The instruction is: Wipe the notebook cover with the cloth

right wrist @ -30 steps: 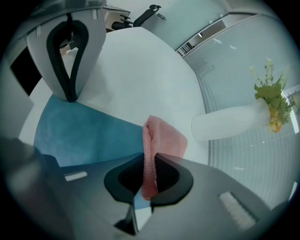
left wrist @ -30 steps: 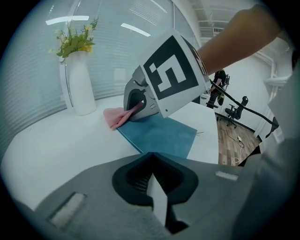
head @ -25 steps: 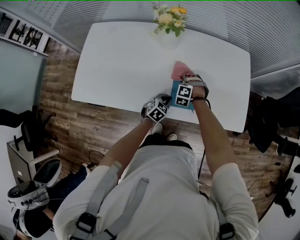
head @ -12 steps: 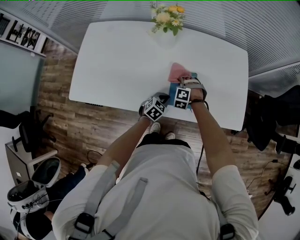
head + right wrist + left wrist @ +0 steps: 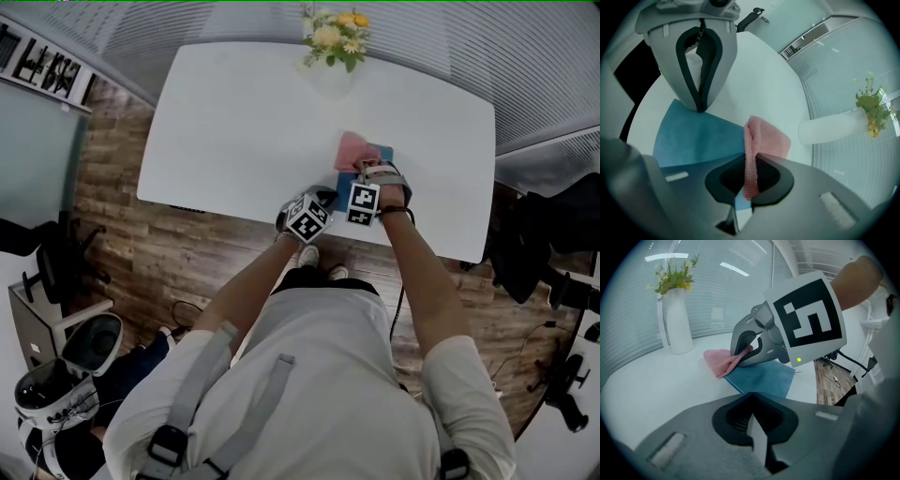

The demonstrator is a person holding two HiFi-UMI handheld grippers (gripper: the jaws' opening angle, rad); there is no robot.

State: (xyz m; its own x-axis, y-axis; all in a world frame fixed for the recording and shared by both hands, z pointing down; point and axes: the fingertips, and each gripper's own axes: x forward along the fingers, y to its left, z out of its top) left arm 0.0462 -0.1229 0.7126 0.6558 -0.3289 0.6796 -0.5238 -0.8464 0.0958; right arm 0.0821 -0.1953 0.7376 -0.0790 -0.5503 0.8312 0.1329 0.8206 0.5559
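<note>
Clamping a fold of the pink cloth [image 5: 766,138] in the right claw [image 5: 751,161], jaws pressed together on the fabric, with the loose part fanned out ahead over the far side of the blue notebook [image 5: 693,136] and onto the white desk [image 5: 759,79]. As for the notebook: flat on the desk, close to the near edge and somewhat right of its middle, well clear of both near corners. Mostly bare blue cover on the side nearer the person, cloth only along the far side.

Holding the left claw [image 5: 752,397] with jaws brought together and nothing between them, just left of the right one, tip angled down at the notebook's near left corner. Hard to tell from any view whether actually touching the cover or stopping just short of it. From the left gripper view, a clear sight of the right claw from the side: low over the cover, cloth trailing from its tip down to the desk.

Standing upright at the middle of the far edge: a tall white vase [image 5: 677,319], holding a small bunch of green stems with yellow and pale flowers [image 5: 672,277]. Well apart from notebook, cloth and both claws.

Reaching in over the near edge with both arms, side by side above the desk. Wood-plank floor [image 5: 141,244] beyond the desk's left and near edges.
</note>
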